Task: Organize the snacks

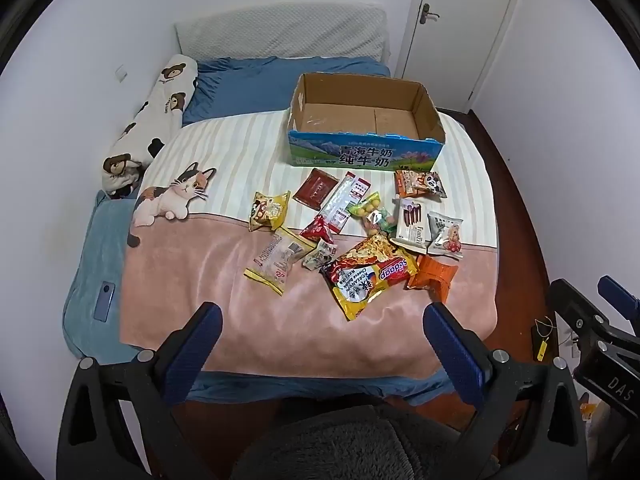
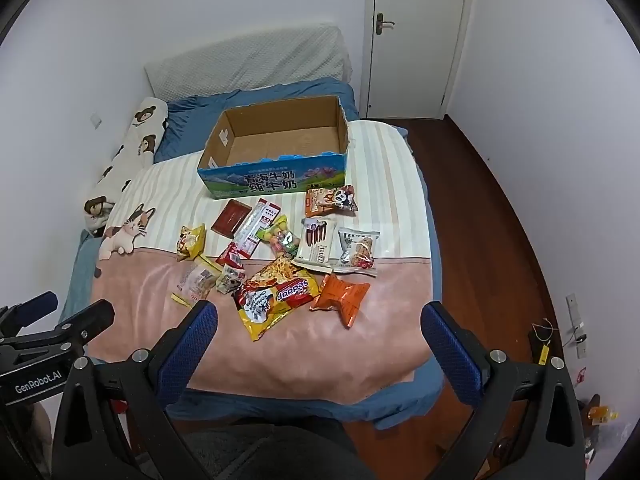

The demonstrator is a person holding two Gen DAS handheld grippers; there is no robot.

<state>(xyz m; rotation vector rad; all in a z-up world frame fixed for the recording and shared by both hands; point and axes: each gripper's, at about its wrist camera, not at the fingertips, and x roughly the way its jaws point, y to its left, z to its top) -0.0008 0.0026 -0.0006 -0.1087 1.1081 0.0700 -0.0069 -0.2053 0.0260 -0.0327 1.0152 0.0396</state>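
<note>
Nothing is sorted yet, as far as I can judge: the cardboard box (image 1: 362, 120) sits empty on the striped part of the bed (image 1: 280, 328), and every snack lies loose on the blanket in front of it. I hold both tools above the near edge of the bed, tilted down at the pile. The left gripper (image 1: 322, 332) has its fingers wide apart with nothing between them, and the right gripper (image 2: 320, 330) is the same, apart and empty. The snacks are scattered in a band between the box and me: the big noodle packet (image 2: 276, 300) is nearest, and the orange packet (image 2: 342, 298) lies just beside it to the right. The noodle packet lies flat with its long axis on a diagonal, one end toward me and to the left, the other toward the box and to the right. The long wafer box (image 1: 410, 222) lies roughly along the line from me to the box, and a thin stick packet (image 1: 342, 200) slants toward it. All of it is left to move, I reckon.
</note>
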